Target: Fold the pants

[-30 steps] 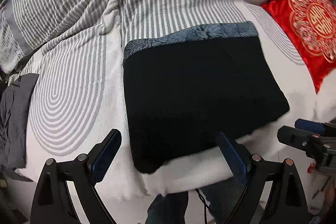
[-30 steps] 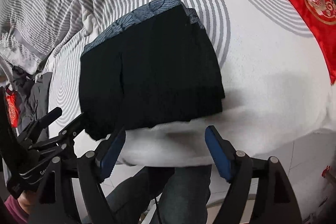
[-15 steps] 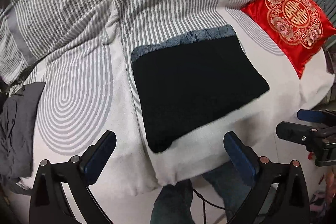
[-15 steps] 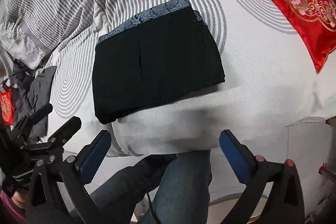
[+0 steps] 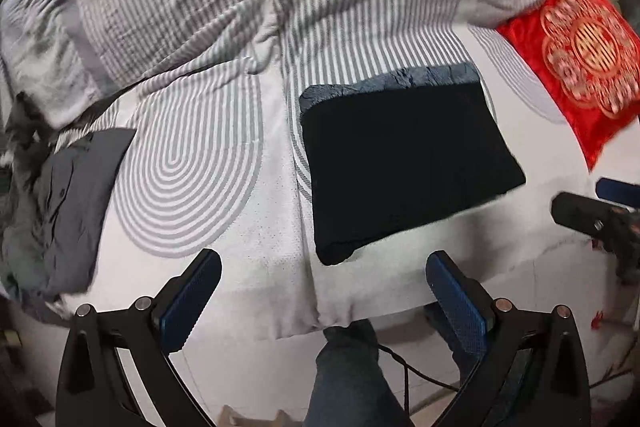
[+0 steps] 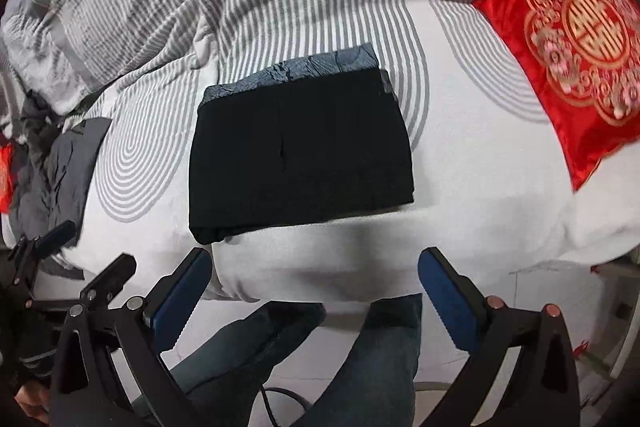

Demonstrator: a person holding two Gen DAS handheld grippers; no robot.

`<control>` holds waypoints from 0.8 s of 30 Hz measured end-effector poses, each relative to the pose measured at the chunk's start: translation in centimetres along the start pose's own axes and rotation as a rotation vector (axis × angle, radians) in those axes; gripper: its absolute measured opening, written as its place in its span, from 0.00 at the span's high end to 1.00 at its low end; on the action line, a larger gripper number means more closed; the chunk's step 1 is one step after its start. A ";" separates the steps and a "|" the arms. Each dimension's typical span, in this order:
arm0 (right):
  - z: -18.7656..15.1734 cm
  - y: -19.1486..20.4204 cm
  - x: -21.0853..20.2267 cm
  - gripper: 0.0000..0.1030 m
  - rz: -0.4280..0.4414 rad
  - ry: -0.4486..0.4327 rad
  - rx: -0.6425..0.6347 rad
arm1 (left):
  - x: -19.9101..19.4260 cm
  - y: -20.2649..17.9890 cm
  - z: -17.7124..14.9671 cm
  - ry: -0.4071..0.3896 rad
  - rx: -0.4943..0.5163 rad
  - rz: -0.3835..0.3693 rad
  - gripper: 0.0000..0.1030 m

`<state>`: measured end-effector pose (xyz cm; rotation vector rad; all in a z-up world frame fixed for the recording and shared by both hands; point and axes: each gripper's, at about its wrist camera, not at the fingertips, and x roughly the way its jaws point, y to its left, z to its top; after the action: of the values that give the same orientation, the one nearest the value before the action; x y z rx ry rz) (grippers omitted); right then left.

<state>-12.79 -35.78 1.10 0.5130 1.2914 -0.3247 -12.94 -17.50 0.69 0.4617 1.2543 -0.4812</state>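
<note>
The black pants (image 5: 404,163) lie folded into a compact rectangle on the bed, with a grey-blue patterned band along the far edge; they also show in the right wrist view (image 6: 300,147). My left gripper (image 5: 324,287) is open and empty, held back over the bed's near edge, short of the pants. My right gripper (image 6: 316,283) is open and empty, also short of the pants. The right gripper shows at the right edge of the left wrist view (image 5: 588,211); the left gripper shows at the lower left of the right wrist view (image 6: 72,259).
The bed (image 5: 208,163) has a white and grey striped cover, bunched at the back. A red embroidered cushion (image 5: 584,55) lies at the right. A pile of grey clothing (image 5: 68,195) lies at the left. The person's jeans-clad legs (image 6: 280,355) stand below the bed edge.
Both grippers have pulled back and away from the folded pants, which now look smaller and farther. The pants have not moved on the bed. Both grippers stay open.
</note>
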 end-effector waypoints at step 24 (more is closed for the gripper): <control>2.3 -3.5 -0.9 0.00 0.053 0.041 -0.052 | -1.9 -4.5 1.4 0.004 -0.017 0.109 0.00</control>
<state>-12.86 -40.07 1.75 0.5115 1.3199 -0.2371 -14.94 -21.81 2.59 0.5140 1.2290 -0.3781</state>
